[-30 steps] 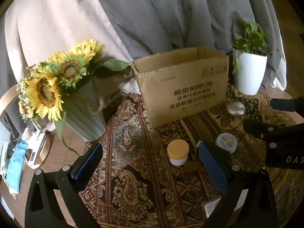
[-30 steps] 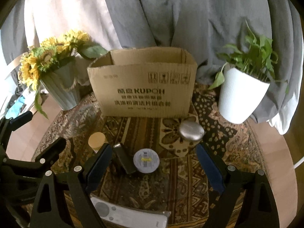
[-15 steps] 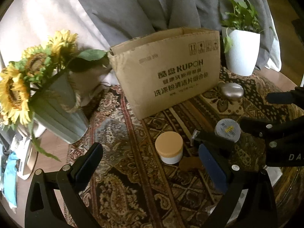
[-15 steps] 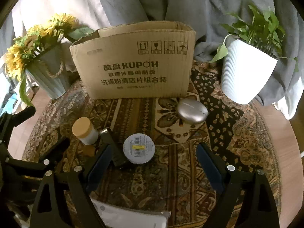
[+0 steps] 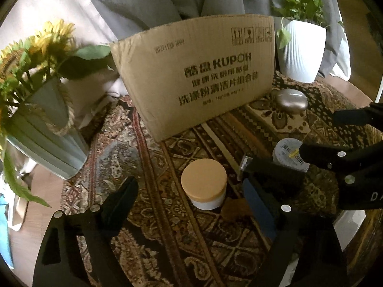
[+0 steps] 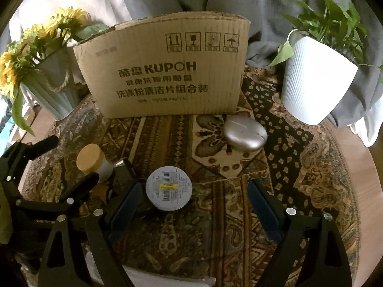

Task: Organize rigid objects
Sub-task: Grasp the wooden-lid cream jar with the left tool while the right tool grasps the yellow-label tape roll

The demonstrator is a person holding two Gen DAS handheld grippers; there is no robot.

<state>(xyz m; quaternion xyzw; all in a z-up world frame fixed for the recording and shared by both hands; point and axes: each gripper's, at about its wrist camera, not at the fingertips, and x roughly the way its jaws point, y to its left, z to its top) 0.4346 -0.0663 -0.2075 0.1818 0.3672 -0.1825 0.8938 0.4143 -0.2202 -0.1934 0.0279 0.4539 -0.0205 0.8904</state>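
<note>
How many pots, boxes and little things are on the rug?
Pots: 2, sunflower pot, white plant pot
Boxes: 1, cardboard box
Little things: 4, jar, round tin, silver case, dark object
Total: 7

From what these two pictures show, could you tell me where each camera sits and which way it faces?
Left wrist: on the left gripper, angled down at the jar with the tan lid and the cardboard box; its closing jaws flank the jar without touching, and the right gripper shows.
Right wrist: on the right gripper, angled down at the round tin, between its open fingers; the left gripper shows.
Shared: box, jar, tin, silver case, white planter, sunflowers.
</note>
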